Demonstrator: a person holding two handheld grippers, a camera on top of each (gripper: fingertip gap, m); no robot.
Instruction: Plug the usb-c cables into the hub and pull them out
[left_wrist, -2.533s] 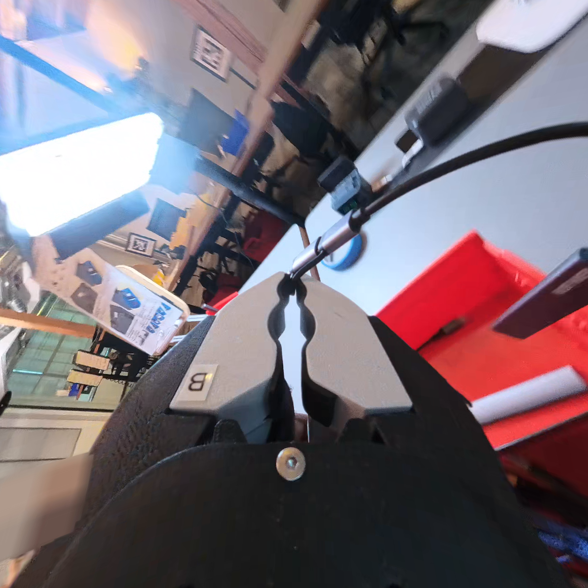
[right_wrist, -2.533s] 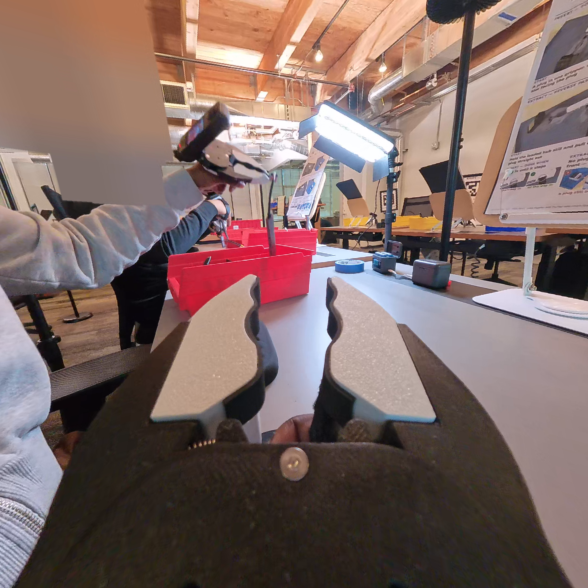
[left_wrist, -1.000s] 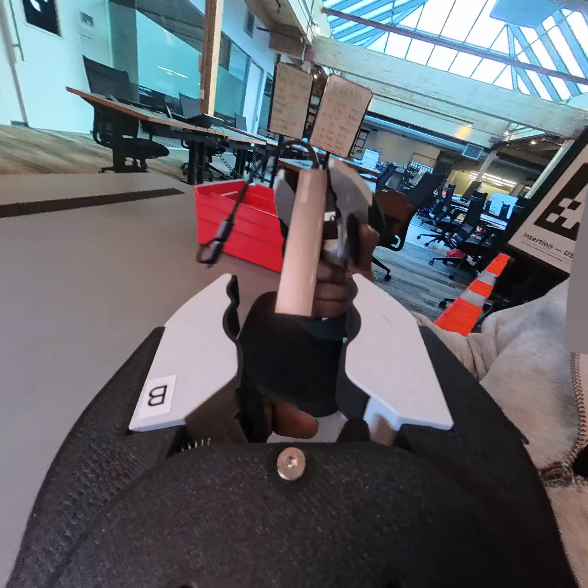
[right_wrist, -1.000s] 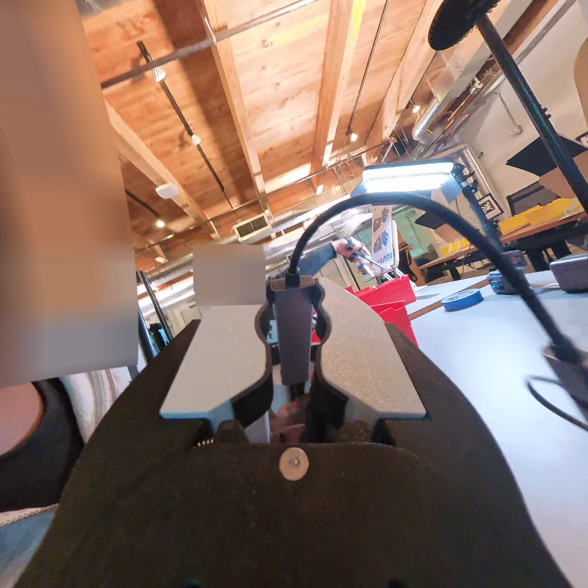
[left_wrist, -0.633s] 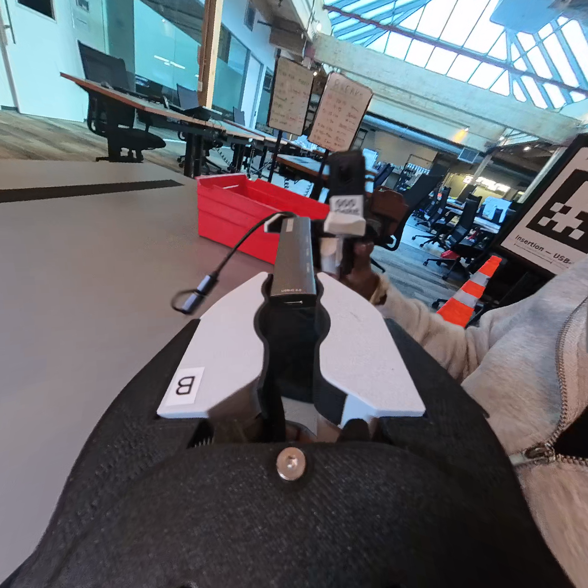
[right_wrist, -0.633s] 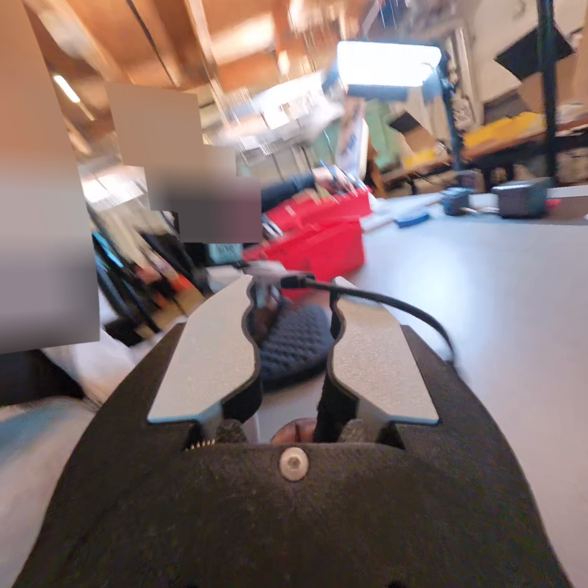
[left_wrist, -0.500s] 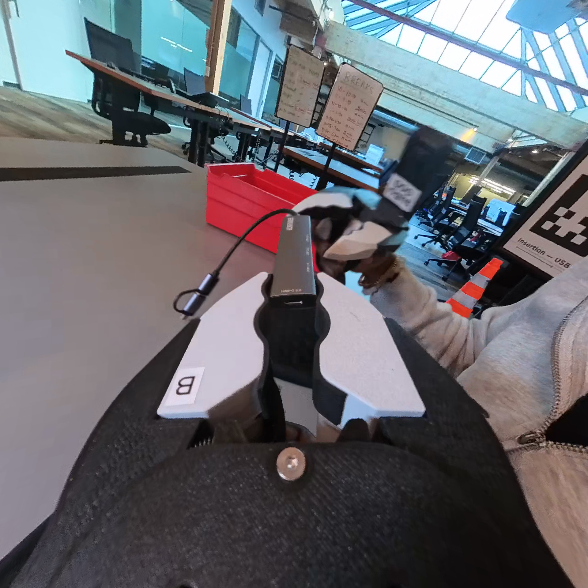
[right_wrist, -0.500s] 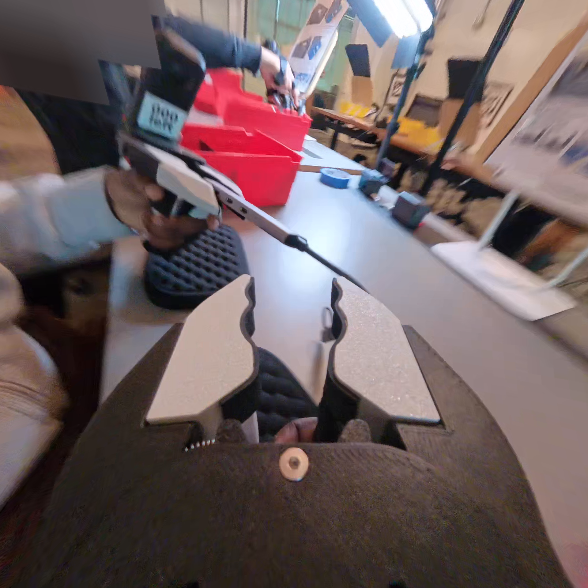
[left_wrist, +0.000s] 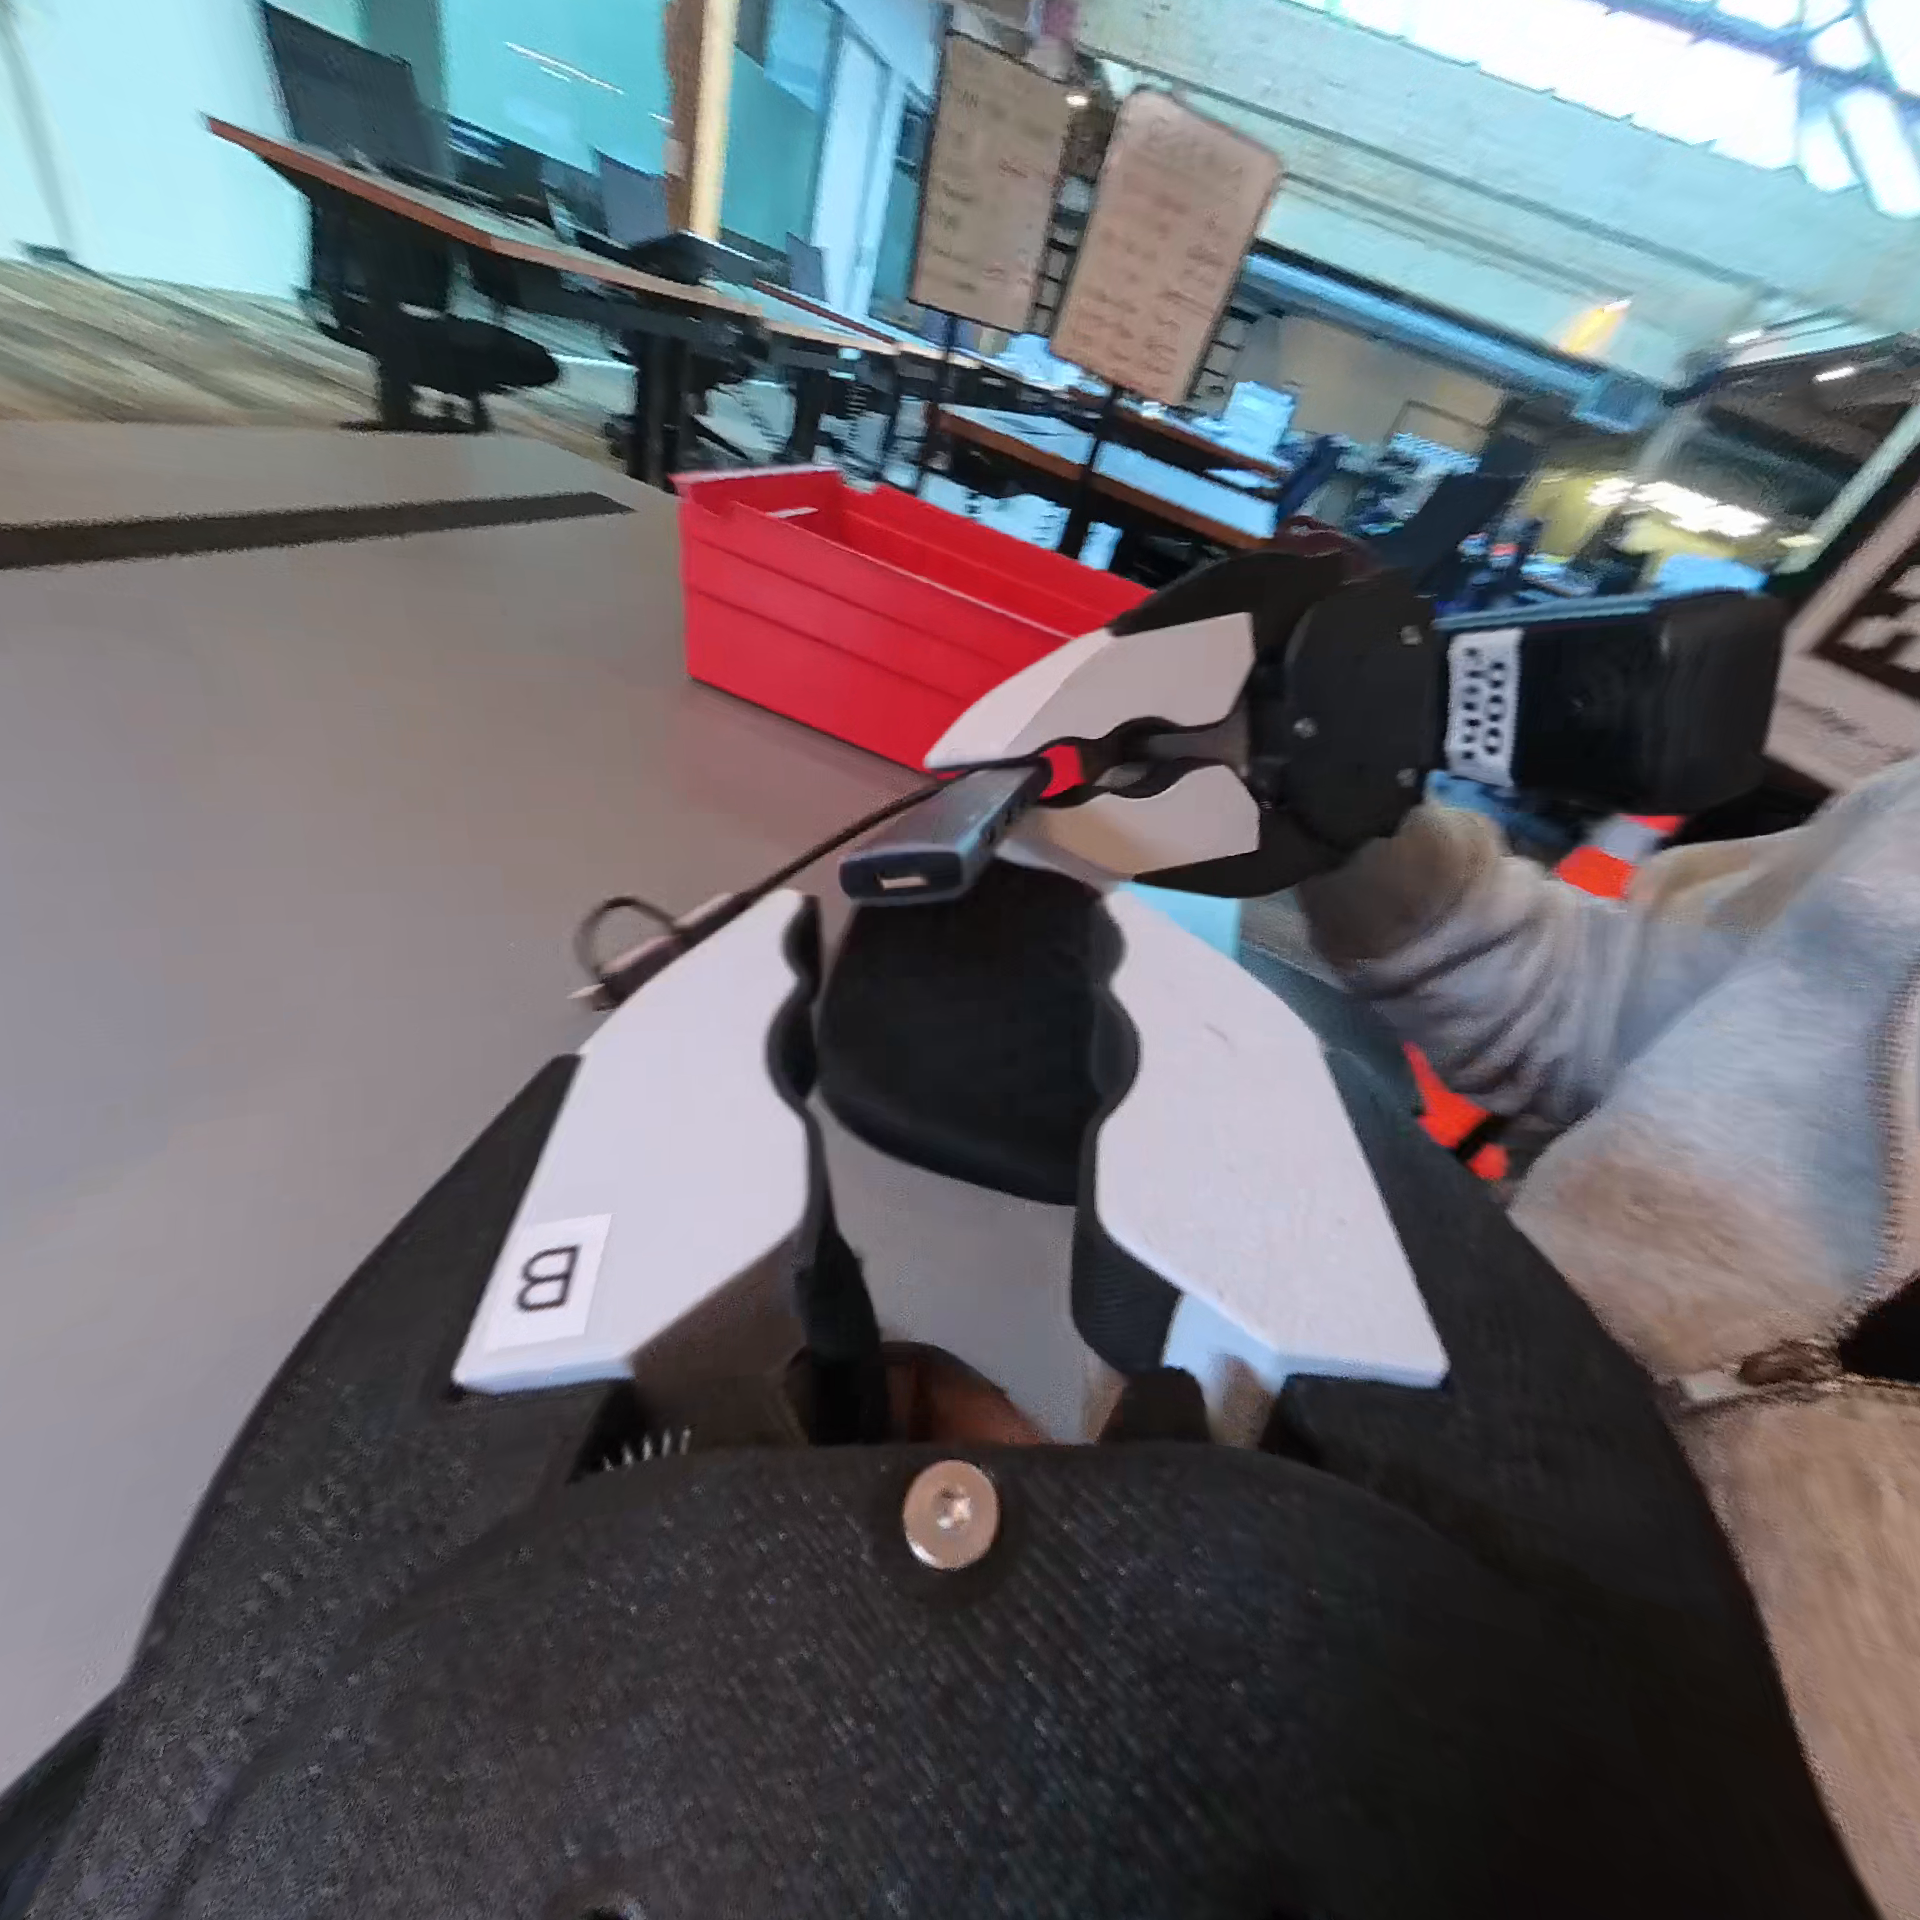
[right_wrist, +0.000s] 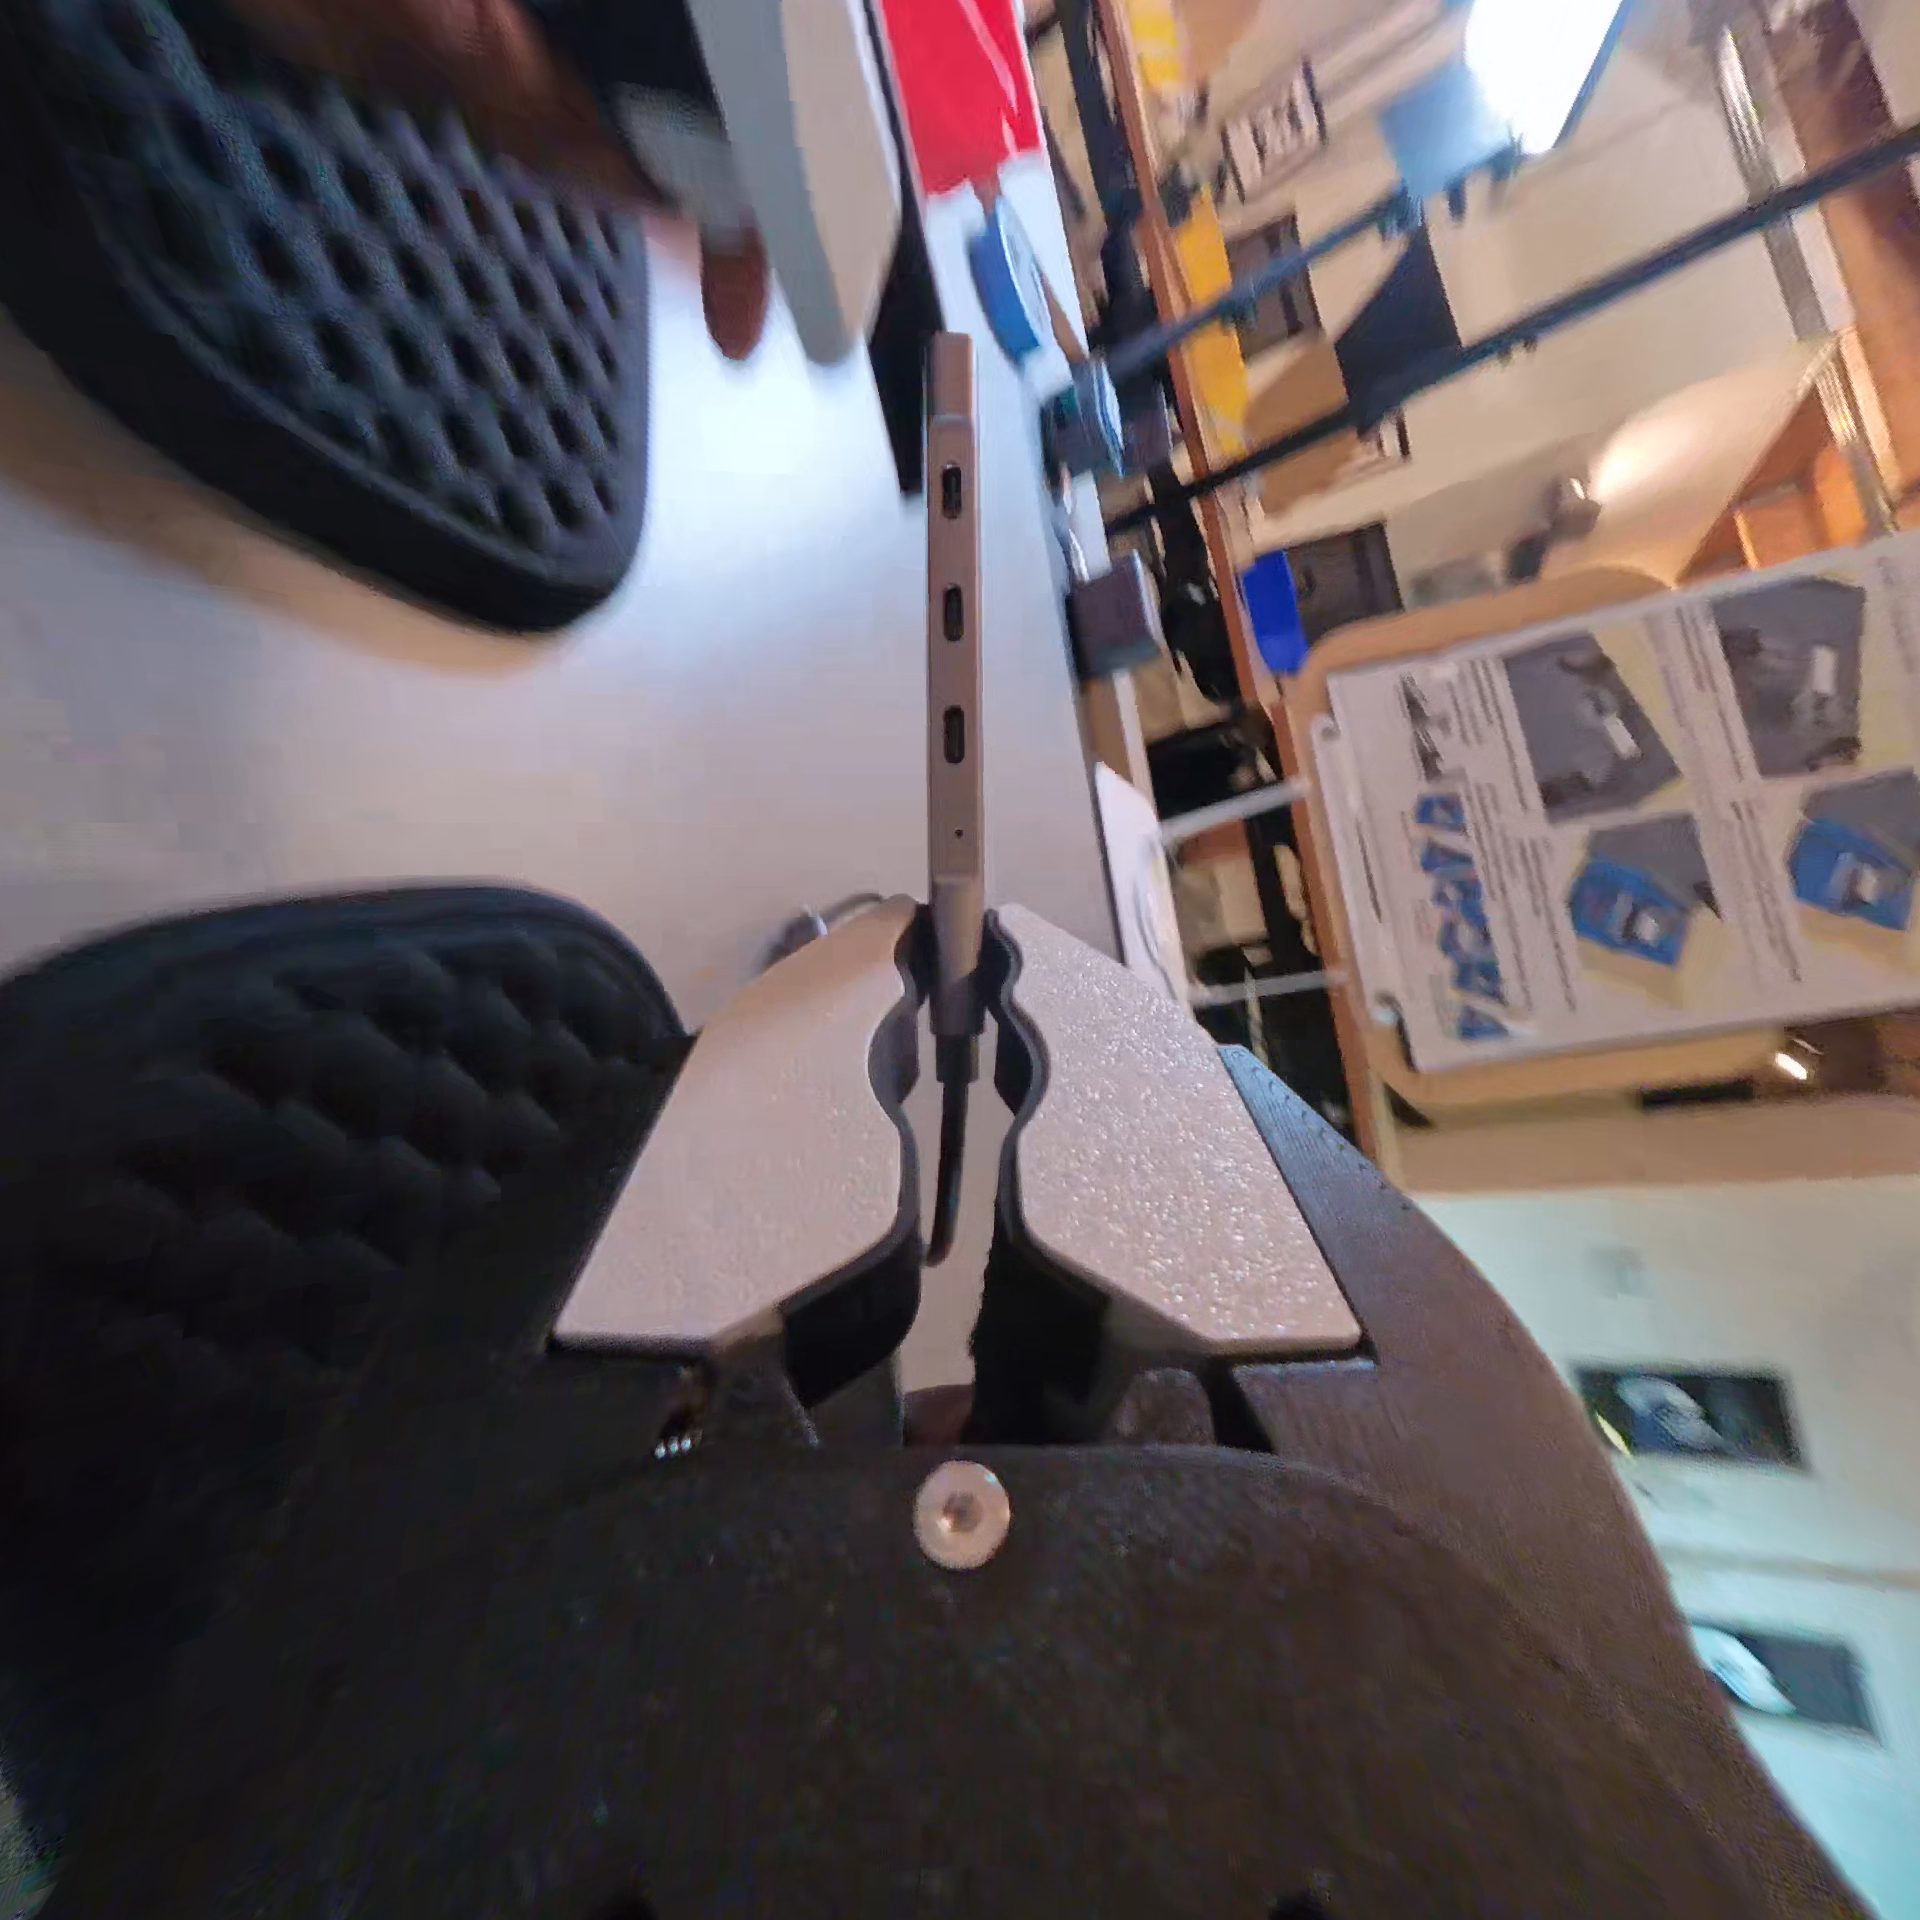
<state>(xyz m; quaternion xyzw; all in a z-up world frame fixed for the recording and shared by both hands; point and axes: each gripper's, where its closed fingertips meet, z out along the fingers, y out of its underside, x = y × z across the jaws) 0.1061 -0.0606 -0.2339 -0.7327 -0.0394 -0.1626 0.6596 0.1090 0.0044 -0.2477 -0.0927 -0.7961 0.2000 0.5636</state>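
A slim grey USB hub (right_wrist: 954, 644) with three ports along its edge sticks out forward from my right gripper (right_wrist: 954, 925), which is shut on its cable end. In the left wrist view the right gripper (left_wrist: 997, 800) holds the hub (left_wrist: 935, 847) in the air just beyond my left gripper (left_wrist: 956, 935), which is open and empty. The hub's short black cable (left_wrist: 810, 862) hangs down to the left and ends in a plug (left_wrist: 634, 951) over the grey table (left_wrist: 312, 831).
A black padded rest (left_wrist: 966, 1070) lies on the table under the left fingers; padded rests (right_wrist: 312, 260) also show in the right wrist view. A red bin (left_wrist: 862, 623) stands farther back. A blue tape roll (right_wrist: 1013, 281) and a poster on a stand (right_wrist: 1662, 810) are beyond.
The hub has passed from my left gripper to my right. The left gripper opened and let it go; the right gripper, open half a second ago, closed on its cable end and rolled sideways.
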